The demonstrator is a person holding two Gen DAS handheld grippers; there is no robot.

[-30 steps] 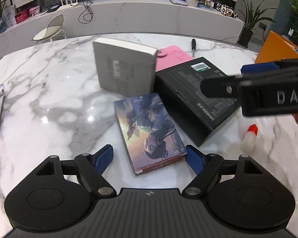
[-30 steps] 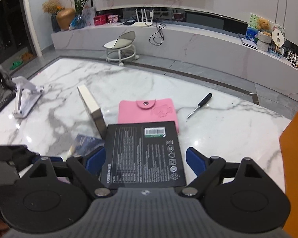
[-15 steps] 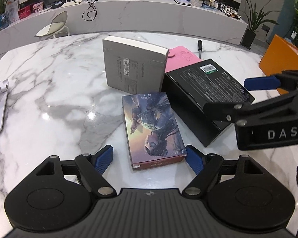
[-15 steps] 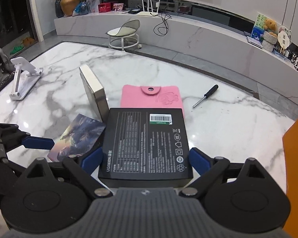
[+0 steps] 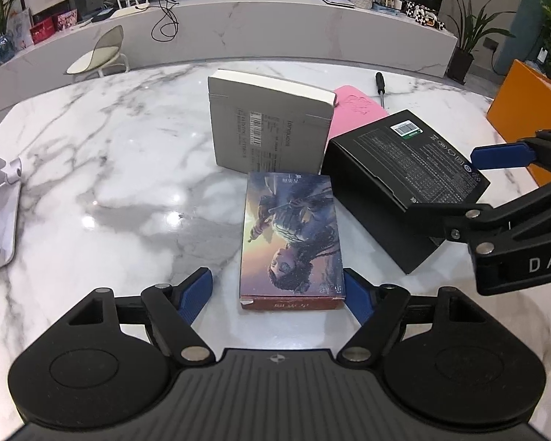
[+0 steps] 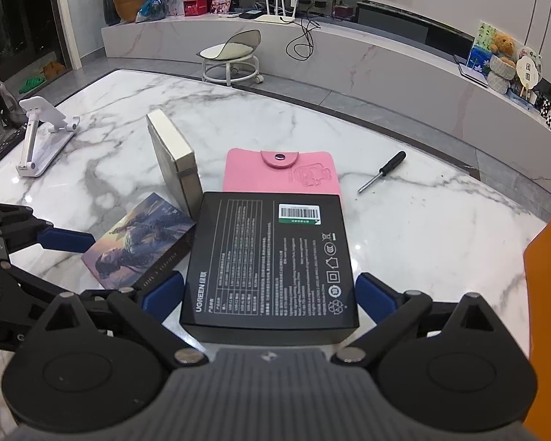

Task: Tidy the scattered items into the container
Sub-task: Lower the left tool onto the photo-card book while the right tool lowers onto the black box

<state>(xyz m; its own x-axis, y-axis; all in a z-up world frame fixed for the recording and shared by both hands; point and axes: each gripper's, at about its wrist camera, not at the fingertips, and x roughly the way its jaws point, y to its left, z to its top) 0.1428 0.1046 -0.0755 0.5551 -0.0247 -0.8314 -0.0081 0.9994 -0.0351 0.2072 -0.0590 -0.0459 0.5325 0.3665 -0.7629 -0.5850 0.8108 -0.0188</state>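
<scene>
Your left gripper [image 5: 278,290] stands spread wide over the marble table [image 5: 103,191], its jaws having just eased slightly narrower, with the near end of the illustrated card box [image 5: 292,246] lying flat between its blue fingertips [image 5: 196,294]; the right pad sits just beside the box's corner, the left pad well clear, so nothing is clamped.

Your right gripper [image 6: 270,290] is released too: its jaws have just been opening, and the black box [image 6: 272,257] rests on the table between the pads without being squeezed (small gaps show on both sides).

Taking the black box as your landmark:
- the illustrated card box lies just to its left, their edges close or touching;
- the grey box [image 6: 174,161] stands upright on its edge behind the card box, beside the black box's far left corner;
- the pink pouch [image 6: 281,172] lies flat directly behind it, partly hidden by its far edge;
- the small screwdriver [image 6: 382,171] lies further back and to the right, well apart;
- the white phone stand [image 6: 42,139] sits far off to the left;
- the orange container [image 6: 549,294] stands at the right, its wall filling that edge of the right wrist view.
</scene>
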